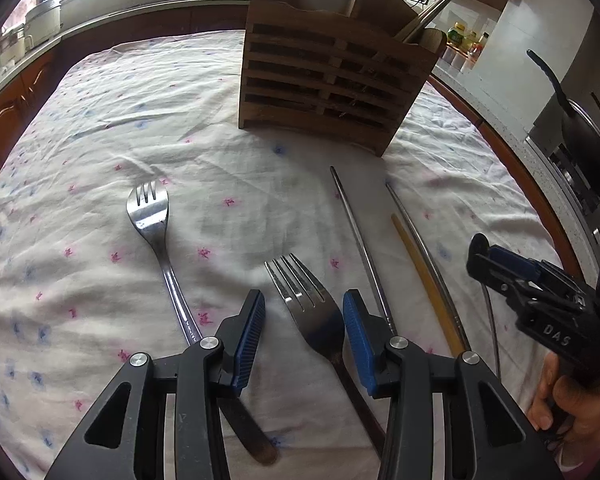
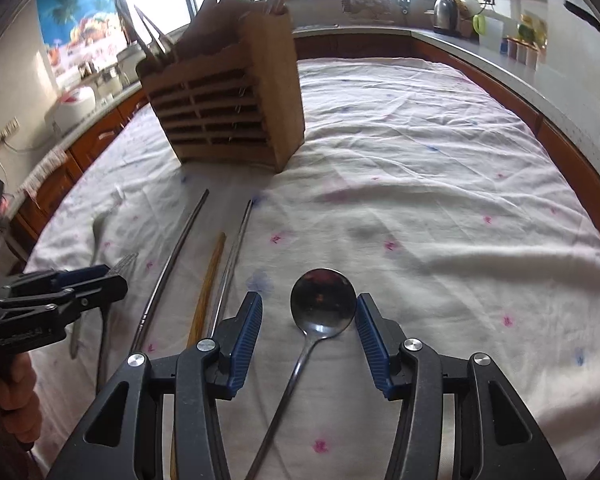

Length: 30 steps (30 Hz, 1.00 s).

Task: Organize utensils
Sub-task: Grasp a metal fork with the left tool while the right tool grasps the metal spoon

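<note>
My left gripper [image 1: 304, 312] stands spread around a fork [image 1: 312, 312], my right gripper [image 2: 308, 314] spread around a spoon [image 2: 323, 304]; neither grips yet. The wooden caddy [image 1: 324, 80] already holds some utensils, while a second fork [image 1: 150, 216] and three chopsticks [image 1: 360, 248] remain loose. All lie on a wrinkled floral tablecloth [image 2: 420, 200] amid kitchen counters.

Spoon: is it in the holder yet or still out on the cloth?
Out. The spoon lies flat on the tablecloth, between the open right gripper fingers, well short of the wooden holder.
</note>
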{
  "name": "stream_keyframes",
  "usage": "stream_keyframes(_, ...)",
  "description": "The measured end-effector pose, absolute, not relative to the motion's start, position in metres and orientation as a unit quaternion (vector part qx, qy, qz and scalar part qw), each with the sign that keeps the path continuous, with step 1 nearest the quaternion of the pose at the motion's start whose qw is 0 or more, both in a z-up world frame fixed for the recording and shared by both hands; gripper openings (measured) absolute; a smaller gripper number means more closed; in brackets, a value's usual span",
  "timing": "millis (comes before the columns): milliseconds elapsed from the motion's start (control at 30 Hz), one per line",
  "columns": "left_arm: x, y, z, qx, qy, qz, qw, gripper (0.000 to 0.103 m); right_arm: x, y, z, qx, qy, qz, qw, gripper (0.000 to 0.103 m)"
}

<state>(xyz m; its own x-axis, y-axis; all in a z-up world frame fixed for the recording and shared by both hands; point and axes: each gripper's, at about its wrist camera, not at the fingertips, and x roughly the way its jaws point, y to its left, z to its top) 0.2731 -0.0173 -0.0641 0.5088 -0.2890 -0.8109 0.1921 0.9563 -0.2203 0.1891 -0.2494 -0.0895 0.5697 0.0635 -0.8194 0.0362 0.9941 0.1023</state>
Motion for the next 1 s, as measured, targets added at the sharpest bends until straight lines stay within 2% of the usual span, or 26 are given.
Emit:
stream_keyframes(100, 0.276, -0.020, -0.065, -0.045, 0.474, -0.138, 0.868, 0.040, 0.190, -0.252, -0.089, 0.054, 0.464, 0.000, 0.884, 0.039)
stream_keyframes(233, 0.277, -0.022, -0.065, -0.044, 0.474, -0.140, 0.868, 0.040, 0.188, -0.264, -0.089, 0.095, 0.465, 0.022, 0.880, 0.039)
stream_keyframes(267, 0.278, -0.022, -0.065, -0.046, 0.474, -0.140, 0.868, 0.040, 0.188, -0.267, -0.090, 0.103, 0.465, 0.027, 0.879, 0.031)
stream_keyframes(300, 0.278, -0.022, -0.065, -0.046, 0.473, -0.141, 0.869, 0.040, 0.188, -0.270, -0.090, 0.112, 0.464, 0.031, 0.878, 0.008)
stream_keyframes(367, 0.279, -0.023, -0.066, -0.047, 0.470, -0.141, 0.870, 0.040, 0.188, -0.279, -0.092, 0.148, 0.464, 0.046, 0.872, 0.005)
stream_keyframes(433, 0.279, -0.023, -0.066, -0.048, 0.470, -0.139, 0.870, 0.040, 0.185, -0.283, -0.091, 0.162, 0.459, 0.050, 0.872, 0.003)
stream_keyframes(500, 0.279, -0.023, -0.066, -0.048, 0.469, -0.137, 0.871, 0.034, 0.182, -0.281, -0.088, 0.152, 0.456, 0.047, 0.875, 0.003)
stream_keyframes(800, 0.275, -0.010, -0.062, -0.090, 0.466, -0.155, 0.866, 0.025, 0.163, -0.281, -0.068, 0.153, 0.424, 0.053, 0.891, 0.002)
stream_keyframes(833, 0.273, -0.009, -0.061, -0.091, 0.465, -0.155, 0.867, 0.022, 0.161, -0.282, -0.065, 0.154, 0.421, 0.053, 0.892, 0.002)
stream_keyframes(867, 0.271, -0.009, -0.060, -0.089, 0.464, -0.156, 0.868, 0.004, 0.159, -0.282, -0.062, 0.155, 0.416, 0.053, 0.894, 0.002)
stream_keyframes(1000, 0.263, -0.009, -0.055, -0.077, 0.463, -0.154, 0.869, 0.003, 0.152, -0.284, -0.055, 0.156, 0.407, 0.054, 0.898, 0.002)
